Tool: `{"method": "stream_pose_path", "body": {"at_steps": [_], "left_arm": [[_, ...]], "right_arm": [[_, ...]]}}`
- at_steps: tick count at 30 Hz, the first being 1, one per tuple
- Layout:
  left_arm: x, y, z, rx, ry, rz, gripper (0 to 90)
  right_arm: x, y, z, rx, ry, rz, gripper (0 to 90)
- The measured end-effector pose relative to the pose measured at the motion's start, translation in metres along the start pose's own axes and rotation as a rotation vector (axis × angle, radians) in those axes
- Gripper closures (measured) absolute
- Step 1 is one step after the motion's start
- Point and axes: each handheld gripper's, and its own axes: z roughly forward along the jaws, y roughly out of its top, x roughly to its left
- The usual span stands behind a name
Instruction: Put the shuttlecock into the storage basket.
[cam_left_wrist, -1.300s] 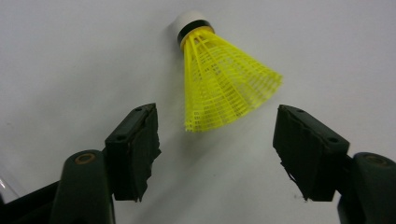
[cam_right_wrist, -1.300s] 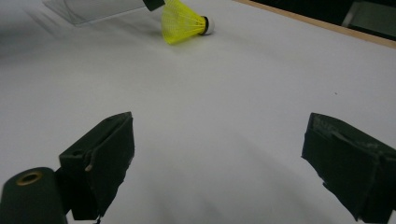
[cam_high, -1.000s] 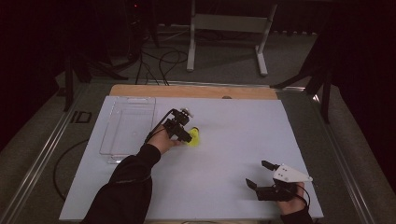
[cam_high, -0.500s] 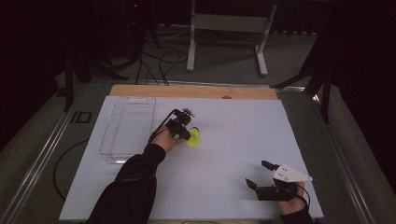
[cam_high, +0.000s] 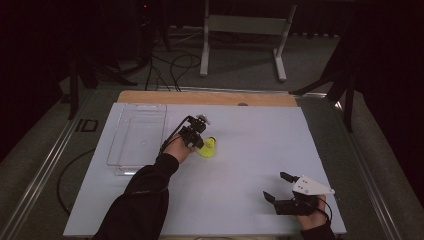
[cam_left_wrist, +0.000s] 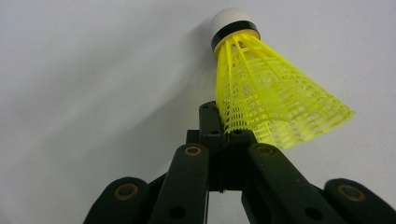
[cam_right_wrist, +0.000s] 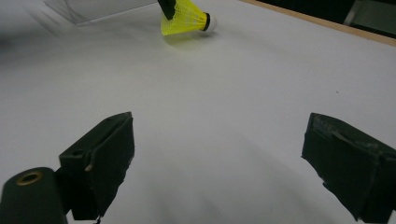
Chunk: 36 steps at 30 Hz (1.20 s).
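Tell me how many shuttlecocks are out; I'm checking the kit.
1: a yellow shuttlecock near the table's middle, right of the clear tray, its skirt pinched in the left gripper.

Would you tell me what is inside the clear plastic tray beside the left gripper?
The clear tray looks empty; the white table shows through its floor. The left gripper and shuttlecock are outside it.

No readable text, label or number shows anywhere (not on any surface in view).
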Motion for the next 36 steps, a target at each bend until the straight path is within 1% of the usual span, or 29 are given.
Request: {"method": "stream_pose_path", "body": {"at_steps": [1,3,5,6,7,9,10,12,14,15,17,18,19,20,22,24,25,27,28,29,30,31,32,33,35,36], "left_arm": [[-0.001,0.000,-0.002,-0.002,0.001,0.009,90.0],[-0.002,0.001,-0.005,-0.005,-0.005,0.010,90.0],[-0.003,0.001,-0.008,-0.002,0.000,0.022,90.0],[-0.004,0.002,-0.010,0.000,-0.005,0.026,90.0],[-0.005,0.002,-0.012,0.004,-0.006,0.038,90.0],[-0.007,0.003,-0.016,0.003,-0.002,0.046,90.0],[-0.007,0.003,-0.018,0.006,-0.008,0.053,90.0],[-0.008,0.003,-0.023,0.003,-0.005,0.054,90.0],[-0.009,0.003,-0.028,0.002,-0.011,0.063,90.0],[-0.010,0.003,-0.030,0.001,-0.004,0.064,90.0],[-0.010,0.003,-0.035,-0.002,-0.011,0.068,90.0],[-0.010,0.002,-0.040,-0.006,-0.001,0.068,90.0],[-0.010,0.002,-0.040,-0.006,-0.001,0.068,90.0],[-0.010,0.002,-0.046,-0.010,-0.002,0.072,90.0],[-0.010,0.002,-0.049,-0.017,-0.002,0.072,90.0],[-0.011,0.001,-0.054,-0.010,-0.001,0.085,90.0],[-0.011,0.001,-0.057,-0.010,0.001,0.083,90.0],[-0.011,0.001,-0.061,0.010,-0.006,0.098,90.0],[-0.012,0.001,-0.064,0.015,0.006,0.094,90.0],[-0.012,0.001,-0.066,0.023,0.009,0.099,90.0],[-0.011,0.001,-0.069,0.022,0.006,0.098,90.0],[-0.011,0.001,-0.072,0.026,0.012,0.095,90.0],[-0.010,0.001,-0.075,0.029,0.010,0.100,90.0],[-0.009,0.001,-0.077,0.030,0.004,0.095,90.0],[-0.009,0.000,-0.081,0.040,0.015,0.100,90.0],[-0.008,0.000,-0.083,0.040,0.009,0.093,90.0]], "right_arm": [[0.000,0.000,0.000,0.000,0.000,-0.002,9.6],[0.000,0.000,0.000,-0.001,-0.001,-0.004,9.6],[0.000,0.000,0.000,0.000,-0.002,-0.003,9.6],[0.000,0.000,0.000,0.000,-0.002,-0.003,9.6],[0.000,0.000,0.000,0.000,-0.002,-0.002,9.5],[0.000,0.000,0.000,0.001,-0.002,0.000,9.6],[0.000,0.000,0.000,0.001,-0.002,-0.001,9.6],[0.000,0.000,0.000,0.002,-0.003,0.000,9.6],[0.000,0.000,0.000,0.002,-0.004,-0.001,9.6],[0.000,0.000,0.000,0.002,-0.004,-0.001,9.6],[0.000,0.000,0.000,0.003,-0.005,-0.003,9.6],[0.000,0.000,0.000,0.003,-0.005,-0.002,9.6],[0.000,0.000,0.000,0.003,-0.005,-0.002,9.6],[0.000,0.000,0.000,0.002,-0.006,0.000,9.6],[0.000,0.000,0.000,0.003,-0.005,0.000,9.6],[0.000,0.000,0.000,0.006,-0.005,-0.003,9.6],[0.000,0.000,0.000,0.006,-0.005,-0.003,9.6],[0.000,0.000,0.001,0.006,-0.005,-0.004,9.6],[0.000,0.000,0.001,0.008,-0.007,-0.007,9.6],[0.000,0.000,0.001,0.008,-0.008,-0.006,9.6],[0.000,0.000,0.001,0.008,-0.007,-0.005,9.6],[0.000,0.000,0.001,0.008,-0.007,-0.005,9.6],[0.000,0.000,0.001,0.008,-0.008,-0.005,9.6],[0.000,0.000,0.001,0.008,-0.008,-0.005,9.6],[0.000,0.000,0.001,0.007,-0.008,-0.005,9.6],[0.000,0.000,0.001,0.007,-0.008,-0.004,9.6]]}}
